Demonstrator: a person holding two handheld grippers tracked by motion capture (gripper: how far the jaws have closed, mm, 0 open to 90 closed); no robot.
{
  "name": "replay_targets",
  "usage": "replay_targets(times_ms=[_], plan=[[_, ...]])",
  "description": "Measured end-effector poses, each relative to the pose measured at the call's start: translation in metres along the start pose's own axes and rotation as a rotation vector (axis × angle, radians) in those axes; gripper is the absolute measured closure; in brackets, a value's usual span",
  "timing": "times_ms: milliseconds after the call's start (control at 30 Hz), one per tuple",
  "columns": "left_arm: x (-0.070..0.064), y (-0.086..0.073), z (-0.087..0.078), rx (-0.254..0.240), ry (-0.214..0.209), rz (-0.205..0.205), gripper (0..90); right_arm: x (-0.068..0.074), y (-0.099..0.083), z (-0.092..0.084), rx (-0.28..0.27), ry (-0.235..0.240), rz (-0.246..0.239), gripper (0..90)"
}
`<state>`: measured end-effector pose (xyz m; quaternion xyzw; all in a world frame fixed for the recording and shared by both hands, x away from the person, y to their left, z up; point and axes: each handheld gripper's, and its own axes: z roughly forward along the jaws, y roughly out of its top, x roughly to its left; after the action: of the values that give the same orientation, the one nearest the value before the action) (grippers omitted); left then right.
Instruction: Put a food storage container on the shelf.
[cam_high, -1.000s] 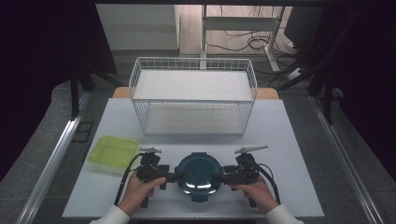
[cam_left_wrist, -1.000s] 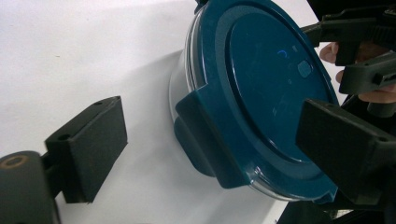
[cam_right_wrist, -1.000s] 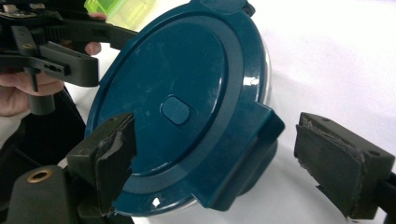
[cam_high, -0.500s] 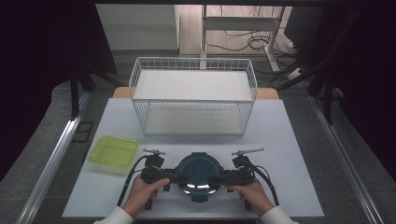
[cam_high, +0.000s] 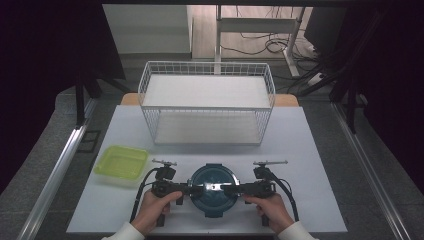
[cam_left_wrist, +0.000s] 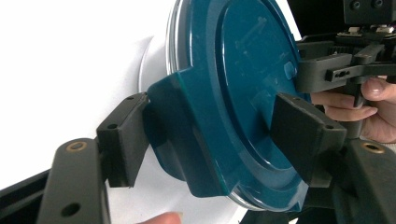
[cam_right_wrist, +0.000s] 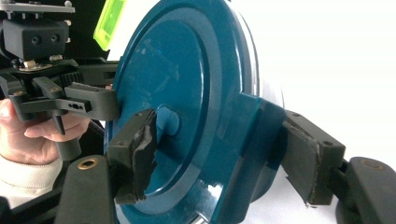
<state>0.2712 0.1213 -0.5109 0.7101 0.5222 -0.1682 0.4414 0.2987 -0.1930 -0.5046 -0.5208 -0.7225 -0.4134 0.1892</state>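
A round container with a dark teal lid stands near the table's front edge. My left gripper reaches it from the left and my right gripper from the right, both lying level. In the left gripper view the left gripper has one pad against the lid's side tab and the other on the lid top. The right gripper grips the opposite tab the same way. Both pairs of jaws have just been closing, with a tab between them.
A lime green tray lies on the white table to the left of the container. A white wire basket stands at the back middle. Dark floor and metal rails flank the table.
Both grippers' jaws have drawn in onto the lid's side tabs. The hands and the container have stayed where they were.
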Motion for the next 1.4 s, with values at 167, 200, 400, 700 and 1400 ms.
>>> replay_targets(times_ms=[167,200,400,700,1400], plan=[[-0.003,-0.002,-0.003,-0.018,-0.008,-0.002,35.8,0.002,-0.003,-0.004,-0.01,0.0,0.01,33.8],[-0.005,-0.003,-0.003,-0.021,-0.004,0.001,36.0,0.003,-0.004,-0.004,-0.017,-0.002,0.01,33.8],[-0.016,-0.006,-0.006,-0.036,0.03,0.03,37.0,0.007,-0.009,-0.008,-0.043,-0.01,0.018,36.0],[-0.02,-0.006,-0.01,-0.053,0.045,0.036,38.8,0.011,-0.01,-0.009,-0.034,-0.013,0.011,36.3],[-0.026,0.001,-0.02,-0.085,0.058,0.084,41.3,0.019,-0.001,-0.012,-0.056,-0.006,-0.051,36.0]])
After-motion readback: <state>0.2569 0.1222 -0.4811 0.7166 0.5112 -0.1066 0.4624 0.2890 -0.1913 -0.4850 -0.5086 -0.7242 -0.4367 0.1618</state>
